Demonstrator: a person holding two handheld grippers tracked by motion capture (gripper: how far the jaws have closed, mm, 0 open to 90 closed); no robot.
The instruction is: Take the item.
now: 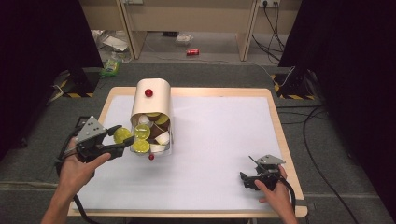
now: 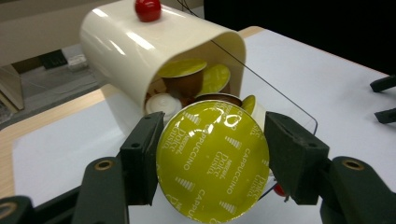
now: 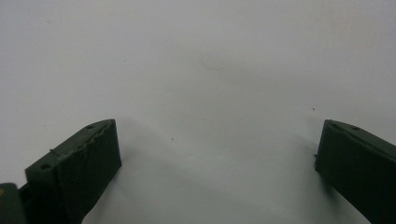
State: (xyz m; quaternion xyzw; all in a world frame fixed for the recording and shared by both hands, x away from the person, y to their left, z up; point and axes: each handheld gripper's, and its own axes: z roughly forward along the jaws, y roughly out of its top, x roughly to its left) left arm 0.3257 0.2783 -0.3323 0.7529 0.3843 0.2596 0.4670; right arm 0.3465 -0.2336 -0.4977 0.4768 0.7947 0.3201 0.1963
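Capsule (image 2: 212, 161) lettering: left gripper view.

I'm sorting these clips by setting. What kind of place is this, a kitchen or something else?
Probably a lab or recording room, not a kitchen: black curtains hang on both sides, cables trail over grey carpet, and hazard-taped stands flank the table.

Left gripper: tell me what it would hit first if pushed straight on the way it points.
Most likely the cream container lying on its side: the left gripper, its jaws shut on a yellow-green capsule, points at its open mouth. Depth is unclear.
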